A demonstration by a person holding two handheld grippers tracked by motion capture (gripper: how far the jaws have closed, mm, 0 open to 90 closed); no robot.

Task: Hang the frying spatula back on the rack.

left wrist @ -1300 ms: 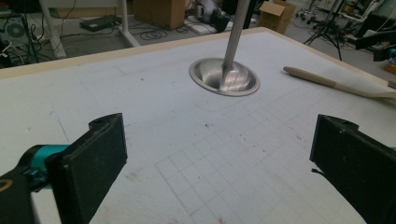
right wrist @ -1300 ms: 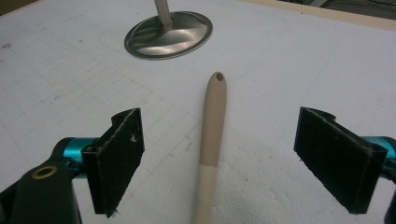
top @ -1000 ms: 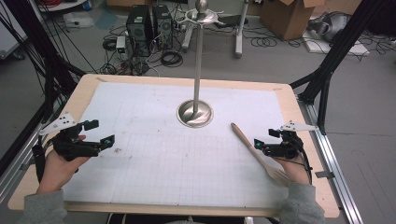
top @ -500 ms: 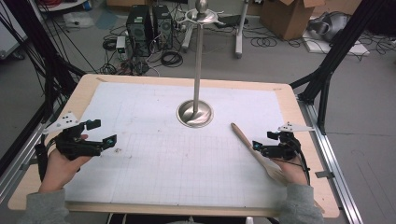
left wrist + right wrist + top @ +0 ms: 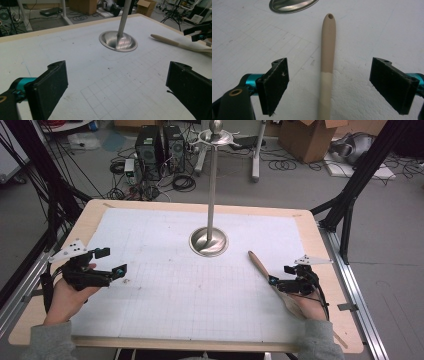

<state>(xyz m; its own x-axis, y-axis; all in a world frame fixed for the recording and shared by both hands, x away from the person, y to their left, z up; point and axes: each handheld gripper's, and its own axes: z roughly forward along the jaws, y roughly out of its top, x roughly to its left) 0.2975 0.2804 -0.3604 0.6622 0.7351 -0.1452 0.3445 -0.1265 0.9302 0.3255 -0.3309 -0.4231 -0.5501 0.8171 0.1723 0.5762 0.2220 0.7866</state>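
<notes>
On the bench (image 5: 150, 220): tan wooden spoon (image 5: 327, 52) lying between the right gripper's (image 5: 329, 85) wide-open jaws, untouched. Round steel stand base (image 5: 208, 241) beyond. Left gripper (image 5: 117, 85) agape, empty.

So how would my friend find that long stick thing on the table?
Start at the shiny metal stand in the middle of the white mat. Look toward the right gripper: a slim beige wooden utensil lies flat there, between that gripper's open jaws. It's the only wooden thing, and its handle tip has a small hole.
</notes>
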